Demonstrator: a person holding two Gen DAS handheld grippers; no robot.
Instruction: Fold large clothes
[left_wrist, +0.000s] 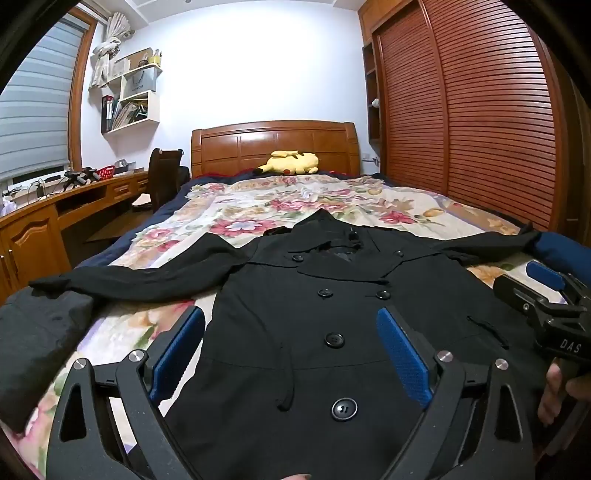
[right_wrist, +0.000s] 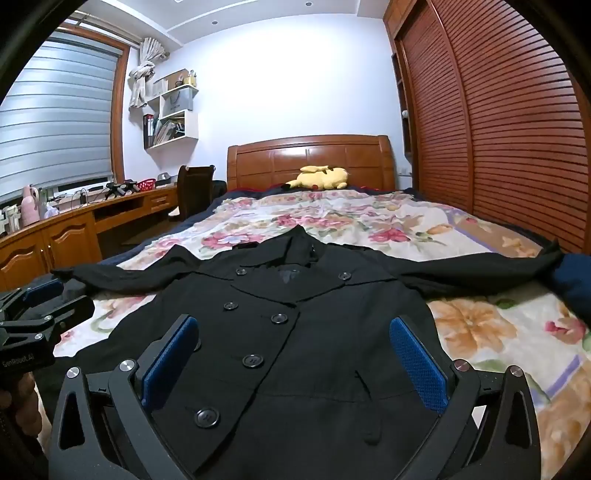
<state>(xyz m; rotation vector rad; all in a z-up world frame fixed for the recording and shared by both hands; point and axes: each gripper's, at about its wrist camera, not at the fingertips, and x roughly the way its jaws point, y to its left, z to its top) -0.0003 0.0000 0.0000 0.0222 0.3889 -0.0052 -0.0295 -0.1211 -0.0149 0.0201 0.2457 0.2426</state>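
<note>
A bedroom with a slatted wooden wardrobe on the right and a wooden headboard at the far wall frames the bed's flower-printed quilt, on which the black double-breasted button coat lies face up and spread flat. Its long axis runs straight away from both tools, hem nearest the cameras and collar toward the headboard, while the sleeves stretch out crosswise to either side. Going from the left: the coat's left-hand sleeve reaches out across the quilt toward a dark bundle of cloth at the bed's edge; the left gripper hovers over the hem just left of the button line, its blue-padded jaws spread wide with nothing between them; the right gripper hangs beside it over the right half of the hem, jaws equally wide and empty; the right-hand sleeve ends by a blue cloth near the wardrobe. Each tool sits nearer its own sleeve, so a first fold inward seems to call for reaching outward and forward from the hem.
</note>
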